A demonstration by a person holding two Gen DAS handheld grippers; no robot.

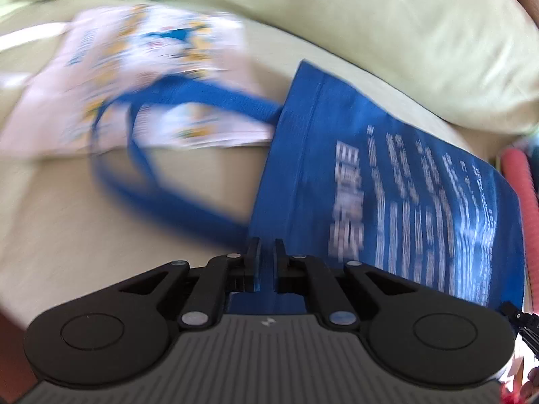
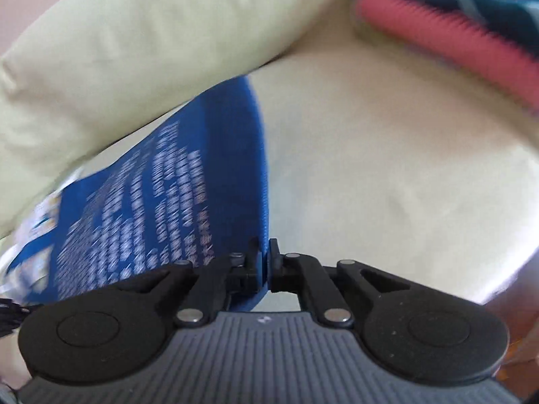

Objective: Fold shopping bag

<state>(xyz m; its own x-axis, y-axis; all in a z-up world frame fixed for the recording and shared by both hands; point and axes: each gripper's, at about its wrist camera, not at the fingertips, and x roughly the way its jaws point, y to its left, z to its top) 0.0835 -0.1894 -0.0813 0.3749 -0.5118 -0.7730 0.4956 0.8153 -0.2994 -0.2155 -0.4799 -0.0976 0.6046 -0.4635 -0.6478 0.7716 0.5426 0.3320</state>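
A blue shopping bag (image 1: 387, 181) with white printed text lies over a cream sofa seat, its blue handles (image 1: 161, 114) trailing to the left. My left gripper (image 1: 267, 252) is shut on the bag's near edge close to the handle end. In the right wrist view the same bag (image 2: 161, 195) stretches away to the left, and my right gripper (image 2: 265, 252) is shut on its near corner. Both views are blurred by motion.
A white bag with blue and yellow print (image 1: 134, 74) lies on the seat (image 2: 387, 175) under the handles. A pale green cushion (image 1: 370, 27) runs along the back. A pink ribbed item (image 2: 448, 43) and teal patterned fabric (image 2: 488, 3) sit at the right end.
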